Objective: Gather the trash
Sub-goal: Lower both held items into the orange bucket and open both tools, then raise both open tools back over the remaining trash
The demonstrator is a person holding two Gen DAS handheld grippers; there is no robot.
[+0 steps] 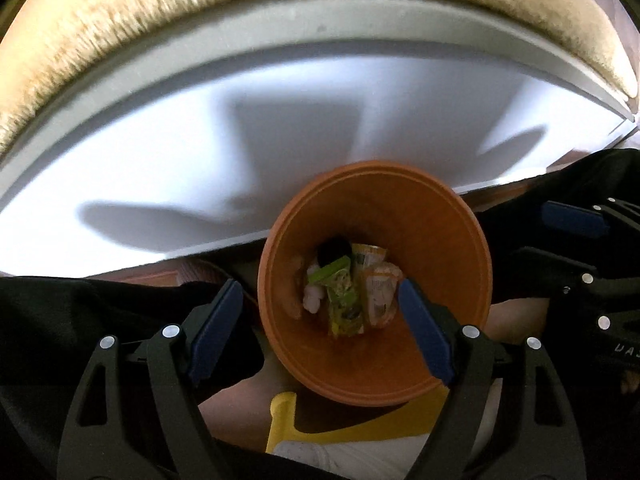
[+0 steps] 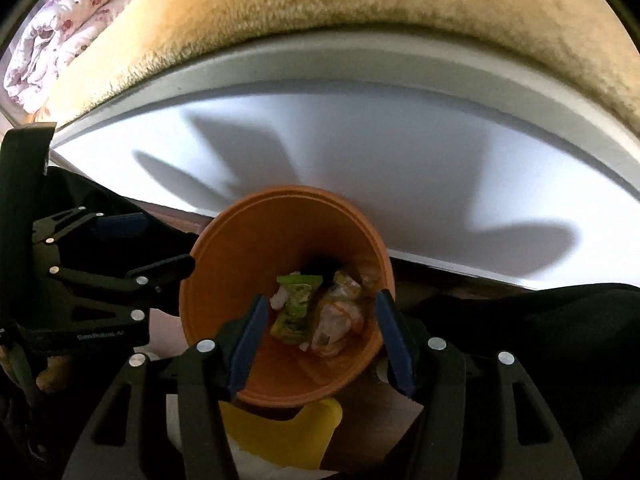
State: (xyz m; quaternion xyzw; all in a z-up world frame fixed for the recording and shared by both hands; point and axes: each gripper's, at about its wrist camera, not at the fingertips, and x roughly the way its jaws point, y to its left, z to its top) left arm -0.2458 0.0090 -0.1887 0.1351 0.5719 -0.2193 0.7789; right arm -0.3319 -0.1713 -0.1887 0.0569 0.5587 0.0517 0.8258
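Only the right wrist view shows floral bedding.

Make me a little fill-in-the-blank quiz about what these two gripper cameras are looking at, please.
1. The round bin that both cameras look down into is coloured ____.
2. Lying at the bottom of the bin, the wrapper beside the pale ones is bright ____.
3. The left gripper and the right gripper both stand ____, with nothing between their pads.
4. Behind the bin, a fluffy beige blanket lies over a ____ bed frame.

Missing words: orange; green; open; white
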